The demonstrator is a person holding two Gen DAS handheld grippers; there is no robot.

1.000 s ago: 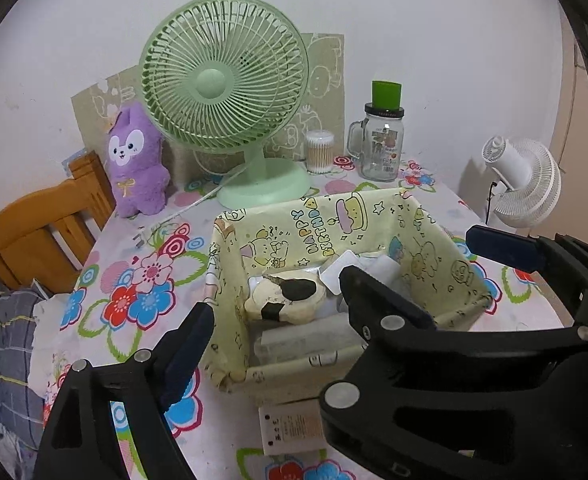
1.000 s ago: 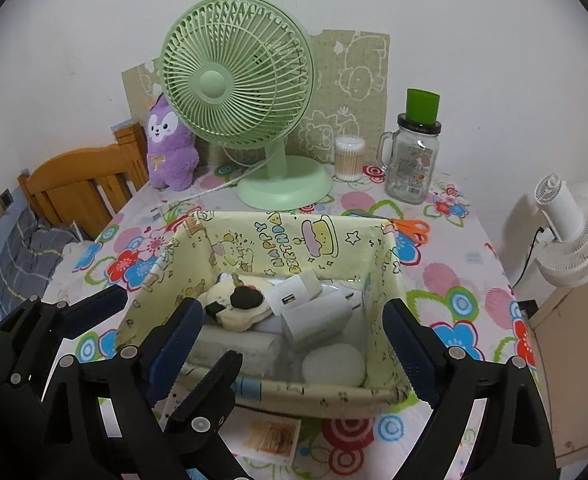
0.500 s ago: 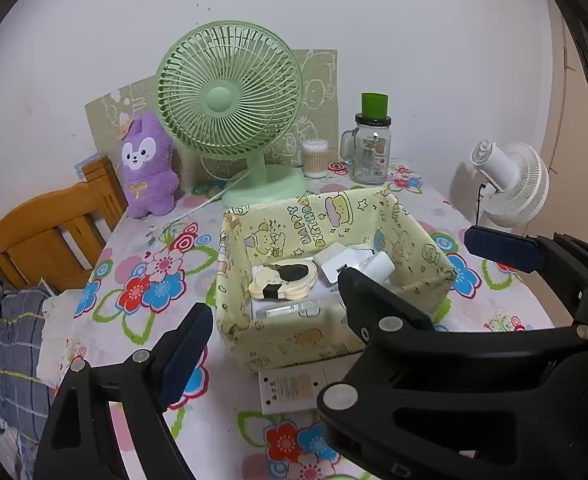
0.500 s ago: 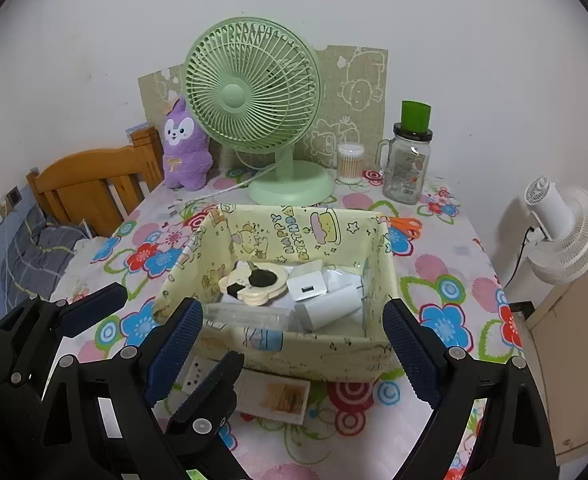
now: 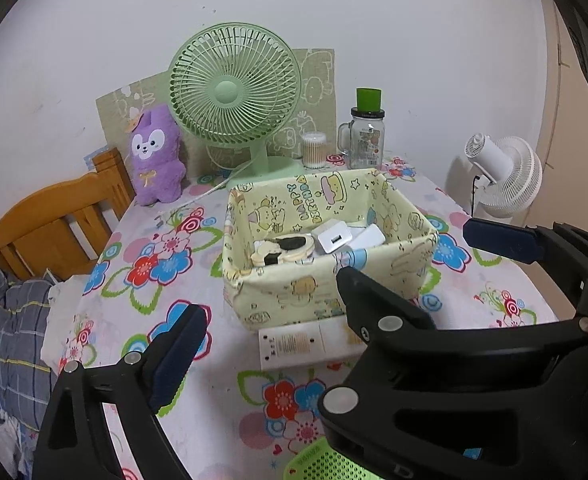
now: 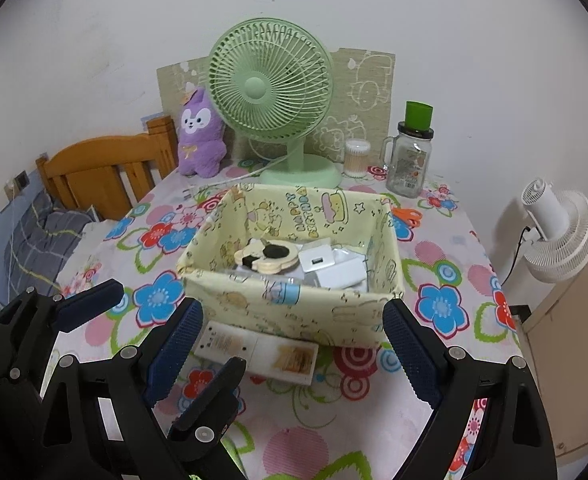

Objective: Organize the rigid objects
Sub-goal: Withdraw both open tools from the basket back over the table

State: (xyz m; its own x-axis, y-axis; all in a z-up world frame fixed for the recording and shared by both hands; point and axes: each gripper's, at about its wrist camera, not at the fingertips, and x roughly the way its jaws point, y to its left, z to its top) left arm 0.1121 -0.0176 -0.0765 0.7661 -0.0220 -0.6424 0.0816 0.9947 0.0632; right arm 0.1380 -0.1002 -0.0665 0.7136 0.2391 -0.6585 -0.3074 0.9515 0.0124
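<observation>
Both grippers are backing away from the bin; a second ago it was filling the lower middle of each view, and now we are seeing it smaller, with more of the flowered table showing around it. We are holding the left gripper spread wide and empty, and the right gripper likewise released, gripping nothing.

At the middle of both views, the bin is holding the task's things: a bear-shaped piece at its 9 o'clock side, a white charger and another white block toward 3 o'clock. A flat card is lying on the table at the bin's 6 o'clock edge, just beside its front wall, seemingly still unsorted.

We judge the risks this way. The bin's walls are looking soft, so a finger catching the rim could be dragging or tipping it and spilling the contents. The card is thin and flat, so our pads could be sliding over it or pushing it under the bin. At 12 o'clock, the fan and jar are standing well apart, so they are at little risk.
</observation>
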